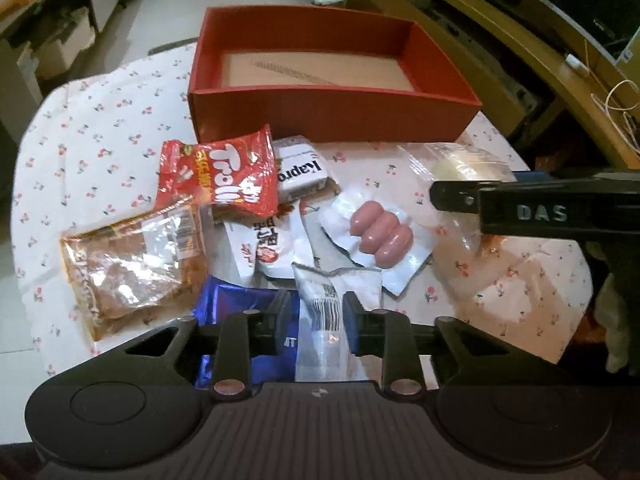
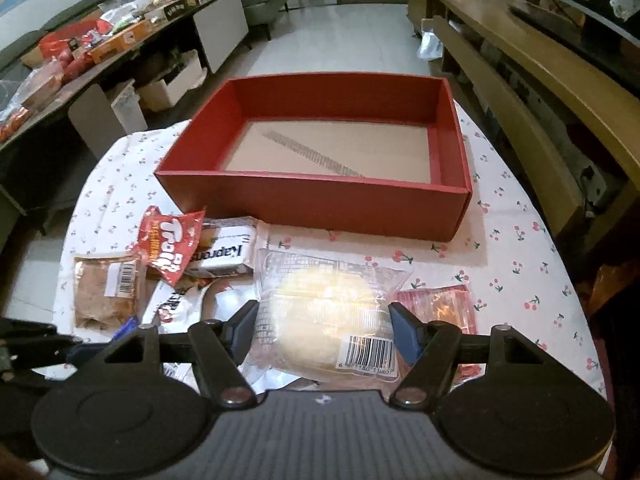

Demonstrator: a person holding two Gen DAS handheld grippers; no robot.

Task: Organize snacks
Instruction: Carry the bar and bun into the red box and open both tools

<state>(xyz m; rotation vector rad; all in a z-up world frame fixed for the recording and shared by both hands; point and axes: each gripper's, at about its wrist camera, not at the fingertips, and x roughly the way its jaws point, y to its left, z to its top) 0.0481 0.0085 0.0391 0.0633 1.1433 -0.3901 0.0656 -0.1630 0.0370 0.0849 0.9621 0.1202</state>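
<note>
An open red box point(image 1: 332, 120) point(image 2: 312, 200) with a bare cardboard floor stands at the far side of the cherry-print tablecloth point(image 1: 100, 128). In front of it lies a heap of snacks. My left gripper point(image 1: 318, 320) is shut on a white and clear packet with a barcode point(image 1: 326, 300), above a blue packet point(image 1: 224, 312). My right gripper point(image 2: 324, 330) is shut on a clear packet holding a pale yellow bun point(image 2: 328, 304), its pads pressing the packet's two sides. From the left wrist view that gripper point(image 1: 444, 196) comes in from the right with the bun packet point(image 1: 460, 164).
The heap includes a red Trolli bag point(image 1: 224, 172) point(image 2: 168, 244), a white Kaprons bar point(image 1: 300, 172) point(image 2: 224, 256), a brown cake packet point(image 1: 132, 264) point(image 2: 106, 292), a sausage pack point(image 1: 380, 236) and a red-orange packet point(image 2: 440, 304). A wooden bench point(image 2: 520, 92) runs along the right.
</note>
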